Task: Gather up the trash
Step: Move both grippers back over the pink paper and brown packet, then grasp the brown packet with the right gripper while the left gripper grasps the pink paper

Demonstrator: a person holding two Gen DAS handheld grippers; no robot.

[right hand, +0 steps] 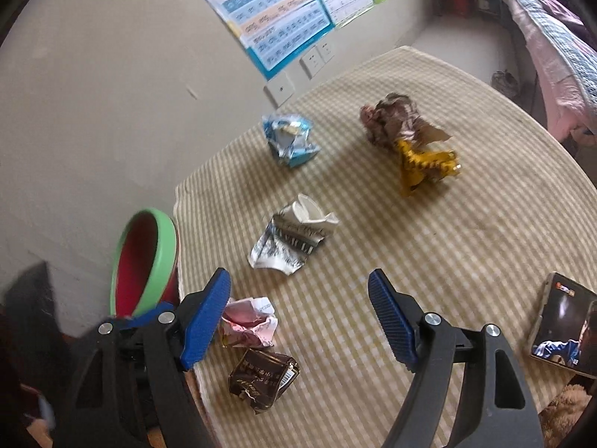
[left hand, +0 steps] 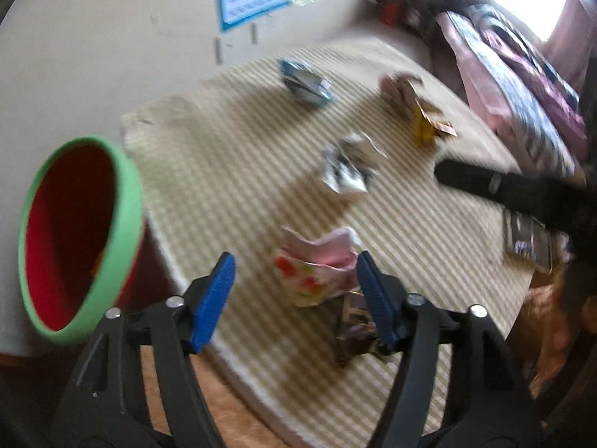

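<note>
Several crumpled pieces of trash lie on a striped tablecloth (right hand: 447, 242). My left gripper (left hand: 295, 261) is open just above a pink wrapper (left hand: 317, 265), and a dark brown wrapper (left hand: 354, 332) lies by its right finger. Neither is gripped. My right gripper (right hand: 300, 278) is open and empty, just short of a squashed white paper cup (right hand: 291, 239). The pink wrapper (right hand: 250, 323) and the dark brown wrapper (right hand: 261, 379) lie by its left finger. Farther off are a blue wrapper (right hand: 289, 138) and a brown and yellow wrapper (right hand: 410, 142). A red bin with a green rim (left hand: 74, 239) stands off the table's left edge.
A phone (right hand: 563, 324) with a lit screen lies at the table's right edge. The wall with posters (right hand: 280, 18) and sockets runs behind the table. A bed with pink bedding (right hand: 552, 37) stands at the far right. The left wrist view is blurred.
</note>
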